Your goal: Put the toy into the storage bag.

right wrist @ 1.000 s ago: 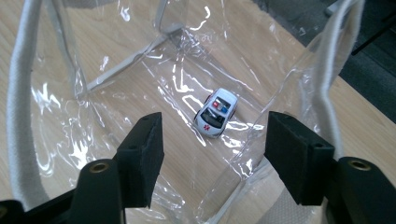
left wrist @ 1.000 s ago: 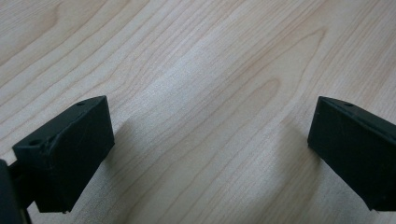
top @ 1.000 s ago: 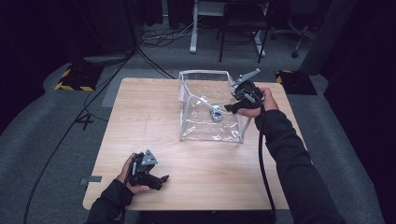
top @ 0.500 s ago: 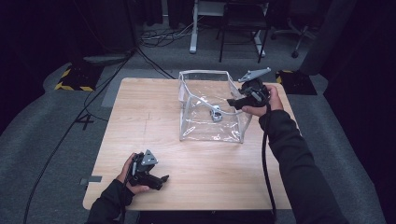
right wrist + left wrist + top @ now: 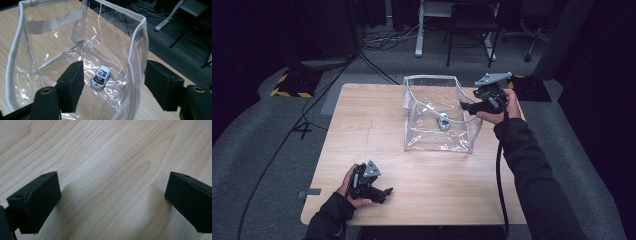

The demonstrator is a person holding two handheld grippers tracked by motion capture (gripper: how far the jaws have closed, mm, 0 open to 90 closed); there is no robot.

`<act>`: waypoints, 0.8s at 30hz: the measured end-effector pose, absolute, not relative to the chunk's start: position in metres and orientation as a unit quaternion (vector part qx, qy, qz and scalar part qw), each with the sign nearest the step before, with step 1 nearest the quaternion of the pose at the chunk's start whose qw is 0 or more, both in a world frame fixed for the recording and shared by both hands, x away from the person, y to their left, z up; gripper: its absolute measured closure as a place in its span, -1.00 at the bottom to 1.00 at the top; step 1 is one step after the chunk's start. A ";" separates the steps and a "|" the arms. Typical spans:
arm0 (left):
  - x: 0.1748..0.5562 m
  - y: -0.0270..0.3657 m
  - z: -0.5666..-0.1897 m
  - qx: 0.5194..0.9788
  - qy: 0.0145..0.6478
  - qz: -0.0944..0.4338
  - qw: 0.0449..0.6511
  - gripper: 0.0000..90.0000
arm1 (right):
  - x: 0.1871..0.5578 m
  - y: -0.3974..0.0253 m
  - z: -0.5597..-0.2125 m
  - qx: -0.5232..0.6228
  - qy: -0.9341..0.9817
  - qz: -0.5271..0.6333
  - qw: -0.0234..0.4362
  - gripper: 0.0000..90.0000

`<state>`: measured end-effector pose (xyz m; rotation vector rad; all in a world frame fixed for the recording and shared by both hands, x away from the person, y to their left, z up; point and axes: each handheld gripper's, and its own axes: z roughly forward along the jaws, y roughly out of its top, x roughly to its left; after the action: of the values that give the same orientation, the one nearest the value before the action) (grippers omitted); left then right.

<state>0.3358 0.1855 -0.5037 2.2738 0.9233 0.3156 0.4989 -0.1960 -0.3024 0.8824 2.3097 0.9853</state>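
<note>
At three o'clock of the bag (image 5: 438, 117), the right hand-held gripper (image 5: 468, 106) has lifted clear, jaws wide and empty, so the car (image 5: 100, 77) probably was just dropped inside. Left hand-held gripper (image 5: 384, 192) rests wide at seven o'clock on the bench (image 5: 377, 115).

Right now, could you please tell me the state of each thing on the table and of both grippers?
Clear plastic bag with white trim: upright, top open.
Small white toy car: on its wheels on the bag's floor, untouched.
Right gripper: jaws open, straddling the bag's near rim, holding nothing.
Left gripper: jaws open, low over the light wooden table, holding nothing.
</note>
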 end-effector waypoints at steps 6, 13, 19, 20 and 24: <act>0.336 0.186 -0.504 0.868 0.353 0.120 0.327 -0.99 | 0.498 -0.202 -0.301 0.329 0.838 0.363 0.239 -0.27; 0.336 0.186 -0.504 0.868 0.352 0.120 0.327 -0.99 | 0.498 -0.209 -0.299 0.332 0.834 0.367 0.245 -0.29; 0.336 0.186 -0.504 0.868 0.352 0.120 0.327 -0.99 | 0.498 -0.216 -0.299 0.341 0.830 0.365 0.248 -0.30; 0.336 0.186 -0.504 0.868 0.352 0.121 0.327 -0.99 | 0.498 -0.217 -0.299 0.343 0.829 0.365 0.248 -0.30; 0.336 0.186 -0.504 0.868 0.352 0.121 0.327 -0.99 | 0.497 -0.220 -0.298 0.345 0.826 0.369 0.249 -0.31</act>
<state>0.3358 0.1856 -0.5037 2.2744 0.9230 0.3157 0.4975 -0.2204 -0.2981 0.9394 2.2514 1.0043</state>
